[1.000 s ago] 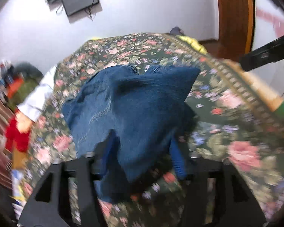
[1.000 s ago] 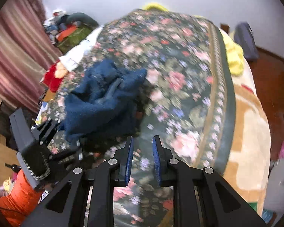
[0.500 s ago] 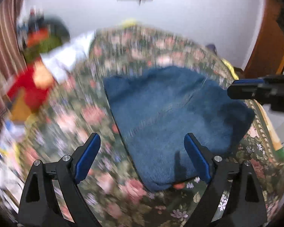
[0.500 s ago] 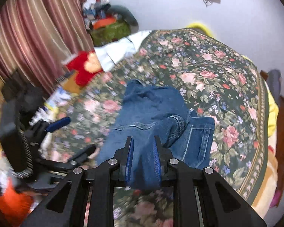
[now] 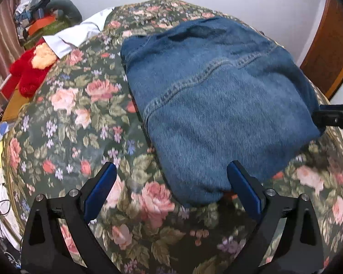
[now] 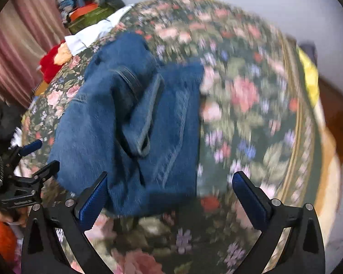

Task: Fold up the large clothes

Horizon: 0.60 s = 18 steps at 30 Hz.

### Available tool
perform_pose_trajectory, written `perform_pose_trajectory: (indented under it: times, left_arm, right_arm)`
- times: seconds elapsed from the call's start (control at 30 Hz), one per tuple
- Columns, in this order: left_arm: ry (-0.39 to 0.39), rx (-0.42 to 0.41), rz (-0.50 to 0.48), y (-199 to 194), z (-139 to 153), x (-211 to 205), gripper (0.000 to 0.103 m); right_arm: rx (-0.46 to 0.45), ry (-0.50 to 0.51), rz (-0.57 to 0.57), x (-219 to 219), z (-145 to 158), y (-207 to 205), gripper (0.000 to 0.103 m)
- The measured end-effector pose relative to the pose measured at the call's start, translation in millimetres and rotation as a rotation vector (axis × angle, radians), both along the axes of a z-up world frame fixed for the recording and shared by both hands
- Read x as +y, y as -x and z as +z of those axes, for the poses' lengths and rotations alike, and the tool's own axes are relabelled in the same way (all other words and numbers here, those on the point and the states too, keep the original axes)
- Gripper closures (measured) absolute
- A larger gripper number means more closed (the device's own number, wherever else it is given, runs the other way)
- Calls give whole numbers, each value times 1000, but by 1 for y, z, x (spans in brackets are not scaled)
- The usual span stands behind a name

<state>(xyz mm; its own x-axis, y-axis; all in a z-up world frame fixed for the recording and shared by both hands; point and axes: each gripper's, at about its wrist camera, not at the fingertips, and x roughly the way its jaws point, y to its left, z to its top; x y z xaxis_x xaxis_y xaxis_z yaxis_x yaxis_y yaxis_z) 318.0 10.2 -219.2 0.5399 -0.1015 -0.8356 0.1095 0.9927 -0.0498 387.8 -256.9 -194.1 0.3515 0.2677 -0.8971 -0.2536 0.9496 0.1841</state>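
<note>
A pair of blue denim jeans [image 5: 217,96] lies folded in a compact stack on the floral bedspread [image 5: 75,123]. My left gripper [image 5: 171,189] is open and empty, just short of the stack's near corner. In the right wrist view the jeans [image 6: 125,127] show layered folds with a hem on top. My right gripper [image 6: 171,198] is open and empty at the stack's near edge. The left gripper also shows at the left edge of the right wrist view [image 6: 36,157], and the right gripper at the right edge of the left wrist view [image 5: 333,116].
A white garment [image 5: 75,34] and a red and orange cloth [image 5: 32,66] lie at the bed's far left side. A heap of things [image 5: 45,13] stands by the striped curtain. A yellow cloth [image 6: 308,75] hangs off the bed's right side near a wooden door [image 5: 329,45].
Both grippers have let go of the jeans and opened. The jeans went from a held, bunched bundle to a flat folded stack on the bed. Both grippers have drawn nearer to it.
</note>
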Motion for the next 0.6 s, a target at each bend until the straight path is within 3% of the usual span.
perform_pose_trajectory:
  times: [0.17,0.37,0.5,0.6]
  left_arm:
    - [17,62,-24,7,3,14,5]
    - [-25,-44,37,5,42,38,5]
    - [-9,-92,81,-14,59,52,5]
    - [37,-101,79,-32,59,55,5]
  right_arm:
    - [83,-94,-56,-19,-5,0,0]
    - [51,-107,-42,-6,30,2,0]
    - [23,-197,-25,9,56,-13,0]
    - [15,-199,6,26,62,-26,0]
